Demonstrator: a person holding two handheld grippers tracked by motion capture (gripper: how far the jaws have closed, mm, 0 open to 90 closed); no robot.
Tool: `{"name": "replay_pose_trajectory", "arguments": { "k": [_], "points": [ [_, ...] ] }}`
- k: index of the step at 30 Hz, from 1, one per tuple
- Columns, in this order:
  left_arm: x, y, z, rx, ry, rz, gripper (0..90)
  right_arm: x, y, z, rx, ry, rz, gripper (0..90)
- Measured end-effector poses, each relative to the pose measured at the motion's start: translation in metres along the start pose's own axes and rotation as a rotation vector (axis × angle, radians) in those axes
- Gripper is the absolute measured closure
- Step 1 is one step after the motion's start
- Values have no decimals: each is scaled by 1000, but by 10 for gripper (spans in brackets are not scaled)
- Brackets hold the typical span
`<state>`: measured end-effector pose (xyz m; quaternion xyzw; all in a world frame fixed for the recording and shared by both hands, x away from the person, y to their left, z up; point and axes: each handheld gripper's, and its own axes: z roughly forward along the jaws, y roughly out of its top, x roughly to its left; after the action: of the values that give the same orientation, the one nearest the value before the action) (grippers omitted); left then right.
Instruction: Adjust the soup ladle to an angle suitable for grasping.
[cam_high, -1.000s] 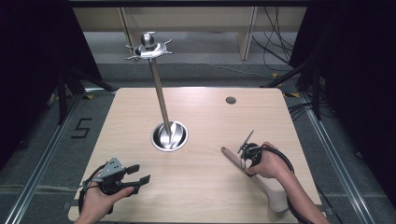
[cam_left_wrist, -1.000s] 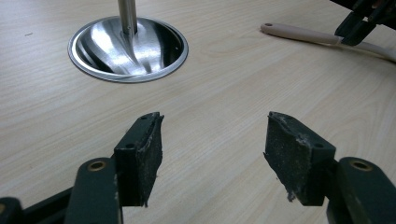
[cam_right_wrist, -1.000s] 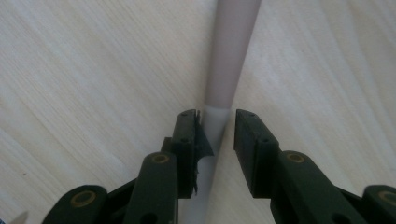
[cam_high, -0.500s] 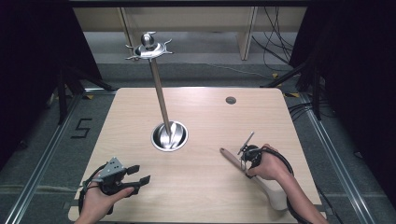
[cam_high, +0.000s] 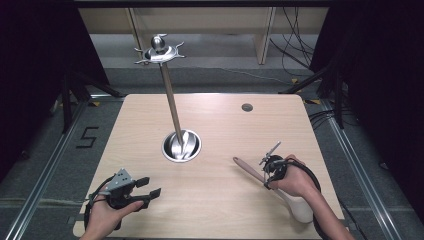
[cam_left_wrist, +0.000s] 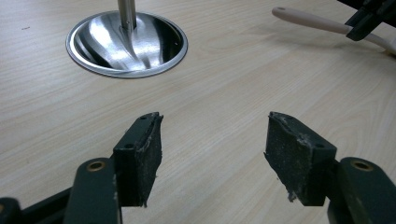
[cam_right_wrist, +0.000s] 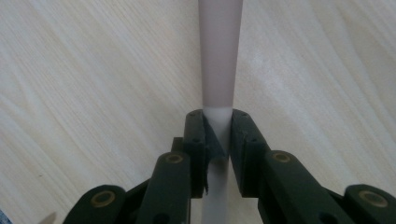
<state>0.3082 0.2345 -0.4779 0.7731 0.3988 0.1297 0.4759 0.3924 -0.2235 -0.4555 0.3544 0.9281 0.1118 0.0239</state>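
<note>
Right gripper (cam_high: 267, 172) clamped on wooden spoon (cam_high: 250, 170) handle, lower right of high view, bowl end by wrist. Left gripper (cam_high: 150, 187) jaws wide, nothing between, lower left of table (cam_high: 225, 125). Steel stand (cam_high: 181, 145) at center.

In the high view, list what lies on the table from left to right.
Left tool → round steel base of the hanger stand → wooden spoon → right tool, shut on the spoon's handle.

Matt pale wood-grain table (cam_high: 220, 195), glossy polished metal stand (cam_high: 168, 97), smooth matt spoon (cam_high: 295, 202), worn black pads (cam_left_wrist: 299, 154)
</note>
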Motion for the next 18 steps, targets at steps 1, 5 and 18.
{"name": "replay_pose_trajectory", "arguments": {
  "k": [1, 5, 18],
  "points": [
    [0, 0, 0, -1, -2, 1, 354, 0, -1, -2, -6, 1, 6, 782],
    [0, 0, 0, -2, -2, 0, 354, 1, -5, -7, -46, -3, -3, 783],
    [-1, 0, 0, -10, 5, -21, 353, 5, -17, -34, -303, 7, 17, 782]
  ]
}}
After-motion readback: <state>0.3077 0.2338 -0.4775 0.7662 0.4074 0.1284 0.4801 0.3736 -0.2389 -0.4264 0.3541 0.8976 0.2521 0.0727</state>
